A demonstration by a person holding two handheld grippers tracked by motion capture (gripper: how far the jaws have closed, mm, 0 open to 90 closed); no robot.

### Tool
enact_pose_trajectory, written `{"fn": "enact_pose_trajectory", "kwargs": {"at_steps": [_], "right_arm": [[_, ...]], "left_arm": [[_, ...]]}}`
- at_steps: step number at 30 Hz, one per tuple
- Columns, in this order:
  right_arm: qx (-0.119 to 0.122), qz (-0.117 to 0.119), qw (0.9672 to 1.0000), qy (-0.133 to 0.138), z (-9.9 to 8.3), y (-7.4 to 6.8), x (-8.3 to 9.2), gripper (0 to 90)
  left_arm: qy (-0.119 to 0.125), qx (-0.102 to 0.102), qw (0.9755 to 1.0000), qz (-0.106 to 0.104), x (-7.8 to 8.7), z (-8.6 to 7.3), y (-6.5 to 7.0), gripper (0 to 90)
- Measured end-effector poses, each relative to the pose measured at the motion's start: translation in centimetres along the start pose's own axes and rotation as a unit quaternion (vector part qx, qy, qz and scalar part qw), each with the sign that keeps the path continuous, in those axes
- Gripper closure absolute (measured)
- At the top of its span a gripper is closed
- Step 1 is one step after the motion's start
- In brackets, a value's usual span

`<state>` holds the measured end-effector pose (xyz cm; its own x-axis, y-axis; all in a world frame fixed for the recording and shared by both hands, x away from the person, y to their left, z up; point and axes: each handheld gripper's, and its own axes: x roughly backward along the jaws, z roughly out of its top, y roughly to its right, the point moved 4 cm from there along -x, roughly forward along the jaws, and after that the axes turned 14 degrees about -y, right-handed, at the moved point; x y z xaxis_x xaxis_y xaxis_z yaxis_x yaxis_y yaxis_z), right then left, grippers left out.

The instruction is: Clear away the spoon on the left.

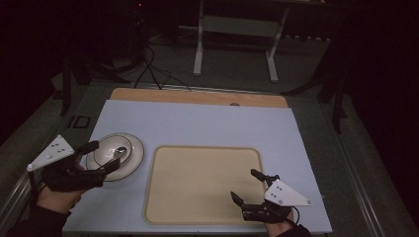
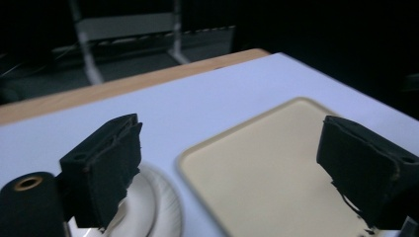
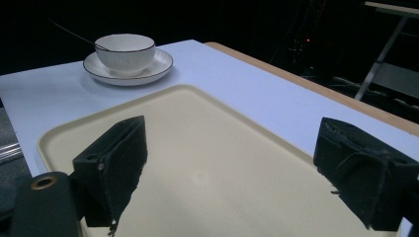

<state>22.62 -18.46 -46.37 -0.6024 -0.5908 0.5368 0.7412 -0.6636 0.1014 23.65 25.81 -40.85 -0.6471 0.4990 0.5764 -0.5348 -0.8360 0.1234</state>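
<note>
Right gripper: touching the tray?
Cannot tell. In the right gripper view the open right gripper hangs over the beige tray, but no view plainly shows a gap or contact.

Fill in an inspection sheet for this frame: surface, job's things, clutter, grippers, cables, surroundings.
Surface: pale blue table top, wooden strip at far edge.
Job's things: white bowl on saucer, spoon in bowl; beige tray bare.
Clutter: nothing seen.
Grippers: left gripper open beside the saucer, holding nothing; right gripper open over the tray, holding nothing.
Cables: black cables on floor beyond table.
Surroundings: dark room, white stand behind.
</note>
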Motion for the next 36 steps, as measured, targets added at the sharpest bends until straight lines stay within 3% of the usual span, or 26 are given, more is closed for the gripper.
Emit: {"fn": "enact_pose_trajectory", "kwargs": {"at_steps": [6, 12, 16, 21, 26, 30, 36], "right_arm": [[0.001, 0.000, 1.0000, -0.003, -0.1, -0.1, -0.1, 13.4], [0.001, -0.002, 1.0000, -0.006, -0.1, -0.1, -0.1, 13.4], [0.001, -0.002, 1.0000, -0.007, -0.1, -0.1, -0.2, 13.4], [0.002, -0.002, 1.0000, -0.008, -0.1, -0.1, -0.3, 13.4], [0.001, -0.002, 1.0000, -0.009, -0.1, -0.1, -0.3, 13.4], [0.002, -0.003, 1.0000, -0.009, -0.1, -0.1, -0.3, 13.4], [0.004, -0.003, 0.9999, -0.010, -0.2, -0.1, -0.3, 13.4]], "left_arm": [[-0.012, 0.064, 0.9976, 0.024, 0.0, -2.4, -2.0, 13.5], [-0.028, 0.124, 0.9907, 0.049, -0.2, -4.8, -3.7, 15.5], [-0.040, 0.166, 0.9828, 0.071, -0.2, -6.0, -4.6, 18.9], [-0.053, 0.206, 0.9744, 0.072, -0.6, -7.3, -5.4, 22.3], [-0.062, 0.250, 0.9630, 0.081, -1.4, -8.3, -5.8, 27.4], [-0.062, 0.277, 0.9553, 0.080, -1.8, -8.9, -5.9, 32.2], [-0.057, 0.308, 0.9471, 0.070, -2.3, -9.5, -6.1, 45.9]]}}
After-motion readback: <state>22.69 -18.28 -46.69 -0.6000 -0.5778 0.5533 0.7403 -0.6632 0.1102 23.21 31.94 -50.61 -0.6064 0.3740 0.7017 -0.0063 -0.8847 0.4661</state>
